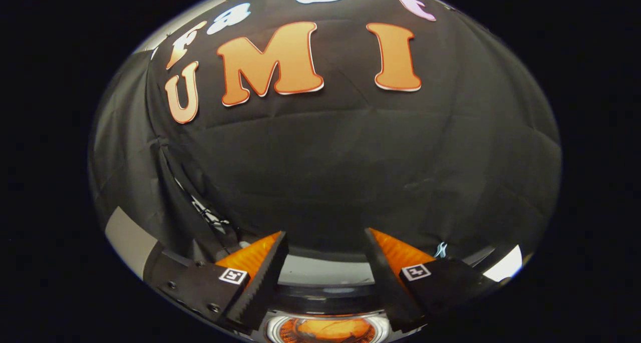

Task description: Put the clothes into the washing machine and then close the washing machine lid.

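Observation:
My gripper [325, 232] is open, its two fingers spread wide with nothing between them. It points at the black cloth wall [350, 173] just beyond the fingertips. Low between the finger bases I see a round pale rim [273, 329], which looks like the washing machine's opening, with something orange [325, 330] inside it, likely the clothes. Behind the rim run a dark glossy band [325, 297] and a pale grey band [325, 273] of the machine's top. Whether the lid is up or down I cannot tell.
The cloth wall turns a corner at a seam [168, 178] to the left of the fingers. A grey strip [127, 239] lies at the lower left and a bright patch [506, 265] at the lower right. A small pale blue scrap [440, 250] sits by the right finger.

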Tool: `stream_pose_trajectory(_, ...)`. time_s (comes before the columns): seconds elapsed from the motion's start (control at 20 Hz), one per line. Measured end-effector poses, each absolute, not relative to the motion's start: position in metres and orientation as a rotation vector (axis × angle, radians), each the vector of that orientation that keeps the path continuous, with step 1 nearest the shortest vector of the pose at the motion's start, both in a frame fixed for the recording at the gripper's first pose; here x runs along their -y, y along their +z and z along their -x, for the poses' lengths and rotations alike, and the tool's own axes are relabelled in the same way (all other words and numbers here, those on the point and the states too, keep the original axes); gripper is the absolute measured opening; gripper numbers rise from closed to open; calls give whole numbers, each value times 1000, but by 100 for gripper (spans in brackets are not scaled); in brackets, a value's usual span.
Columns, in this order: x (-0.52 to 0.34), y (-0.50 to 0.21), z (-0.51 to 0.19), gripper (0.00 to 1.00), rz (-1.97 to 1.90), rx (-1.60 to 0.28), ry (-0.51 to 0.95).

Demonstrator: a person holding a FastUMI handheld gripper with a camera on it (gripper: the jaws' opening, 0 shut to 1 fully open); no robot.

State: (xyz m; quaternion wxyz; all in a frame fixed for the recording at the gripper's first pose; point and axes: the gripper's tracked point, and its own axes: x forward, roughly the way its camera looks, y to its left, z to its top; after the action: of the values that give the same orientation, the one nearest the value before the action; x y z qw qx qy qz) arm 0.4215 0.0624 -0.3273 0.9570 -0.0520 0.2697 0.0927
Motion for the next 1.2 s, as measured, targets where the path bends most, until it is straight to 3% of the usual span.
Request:
stream_pose_trajectory(0.7, -48, -320, -317, 97, 86, -533, 221)
stream_pose_trajectory(1.2, -12, -379, -224, 97, 39, -666, 171)
